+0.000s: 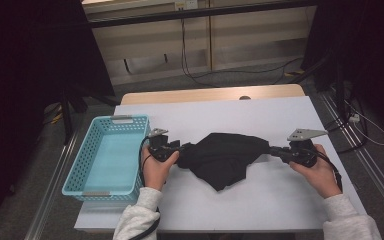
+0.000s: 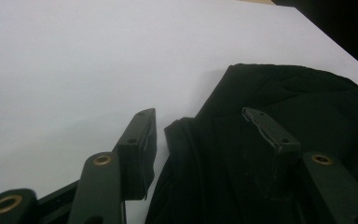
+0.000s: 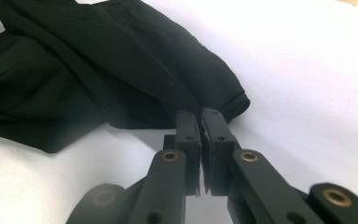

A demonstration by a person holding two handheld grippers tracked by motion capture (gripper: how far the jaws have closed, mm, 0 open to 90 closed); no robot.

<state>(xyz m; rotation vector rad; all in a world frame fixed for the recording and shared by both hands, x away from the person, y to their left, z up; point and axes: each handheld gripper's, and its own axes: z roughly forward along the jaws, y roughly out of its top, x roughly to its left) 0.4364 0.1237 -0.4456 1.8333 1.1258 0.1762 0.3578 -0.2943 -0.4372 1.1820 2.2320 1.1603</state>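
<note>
Light blue perforated basket (image 1: pixel 107 155) at 9 o'clock on the desk (image 1: pixel 260 112), on the white cover, near the left edge. Just right of it, left gripper (image 1: pixel 182 150), held in left hand (image 1: pixel 155 167), pointing toward 3 o'clock. Its jaws stand apart, released; in the left gripper view the black cloth (image 2: pixel 279 93) lies between them, fold loose, pads not pressing. Black cloth (image 1: pixel 225 157) sits mid-desk, bunched, one corner hanging toward 6 o'clock. At its 3 o'clock end, right gripper (image 1: pixel 271 148) in right hand (image 1: pixel 322 175), pointing toward 9 o'clock. Right gripper view: right gripper (image 3: pixel 201 114) clenched on the cloth's hem (image 3: pixel 235 105), jaws nearly together.
</note>
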